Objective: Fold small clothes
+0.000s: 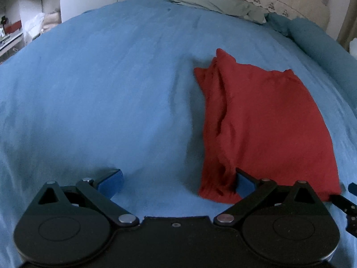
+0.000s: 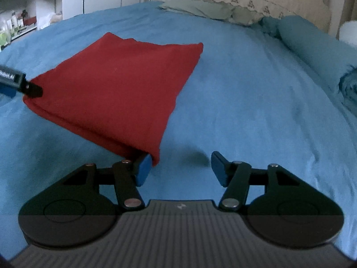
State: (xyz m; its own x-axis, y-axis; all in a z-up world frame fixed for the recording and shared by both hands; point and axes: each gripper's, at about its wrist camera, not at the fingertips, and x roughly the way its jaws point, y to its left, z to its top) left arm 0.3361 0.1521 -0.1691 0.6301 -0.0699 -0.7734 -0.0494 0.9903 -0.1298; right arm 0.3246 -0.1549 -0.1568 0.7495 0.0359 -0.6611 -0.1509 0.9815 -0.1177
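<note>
Red garment (image 1: 263,120) lay on the blue bedspread (image 1: 100,89), already folded down to a rough rectangle. One long side was bunched and ridged; the far edge looked uneven. So judged partly done: at least one fold in, probably one more fold plus some smoothing left.

Left gripper (image 1: 177,184) was at the near corner of the cloth, jaws spread wide. Its right finger (image 1: 245,184) was touching or slightly tucked against the bunched edge, the left finger resting on bare bedspread. Nothing pinched.

Right gripper (image 2: 181,168) was at the other near corner, jaws apart, not gripping. Its left finger (image 2: 142,169) was at or just under the cloth corner; the other finger was clear, over bedspread. Corner wasn't between the pads yet.

The near edge looked slightly raised in the right wrist view, though I couldn't tell if anything was lifting it.

Both grippers seemed lined up on the near corners, likely for the next fold toward the pillows (image 2: 200,7). No other clothes in view.
</note>
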